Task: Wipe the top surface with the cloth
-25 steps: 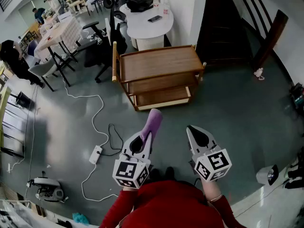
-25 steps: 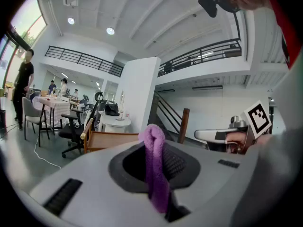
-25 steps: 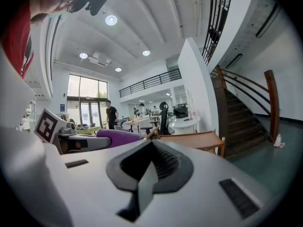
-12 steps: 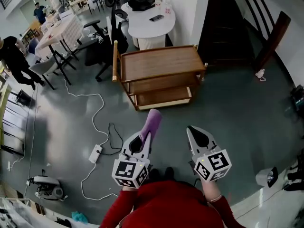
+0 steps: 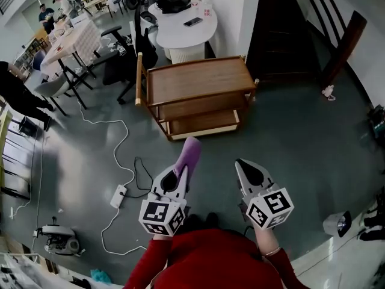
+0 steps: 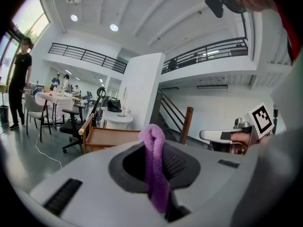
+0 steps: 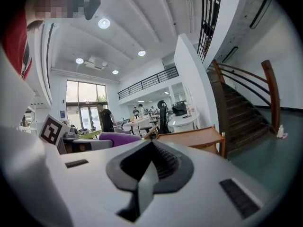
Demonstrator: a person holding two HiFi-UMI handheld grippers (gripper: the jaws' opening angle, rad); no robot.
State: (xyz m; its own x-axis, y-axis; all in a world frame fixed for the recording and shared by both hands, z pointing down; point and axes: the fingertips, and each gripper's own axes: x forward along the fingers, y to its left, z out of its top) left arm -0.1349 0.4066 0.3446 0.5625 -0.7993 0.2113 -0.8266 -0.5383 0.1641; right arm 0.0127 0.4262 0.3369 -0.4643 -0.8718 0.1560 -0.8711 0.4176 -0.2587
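Note:
A wooden three-shelf cart point(image 5: 198, 79) stands on the grey floor ahead of me; its bare top shows in the left gripper view as the cart point(image 6: 111, 137) and in the right gripper view as the cart point(image 7: 191, 135). My left gripper point(image 5: 184, 168) is shut on a purple cloth point(image 5: 188, 155), which sticks up between its jaws as the cloth point(image 6: 155, 167). It hangs well short of the cart. My right gripper point(image 5: 243, 165) is shut with nothing in it, level beside the left one.
A round white table point(image 5: 180, 26) with a phone and a black bag stands behind the cart, office chairs point(image 5: 123, 59) to its left. A white power strip point(image 5: 118, 195) and cables lie on the floor at left. A dark staircase point(image 5: 301, 23) rises at right. People stand far left.
The view has shifted slightly, so the cart sits a little more to the left. Both grippers hold the same pose, and the cloth stays gripped. A person at far left has walked on.

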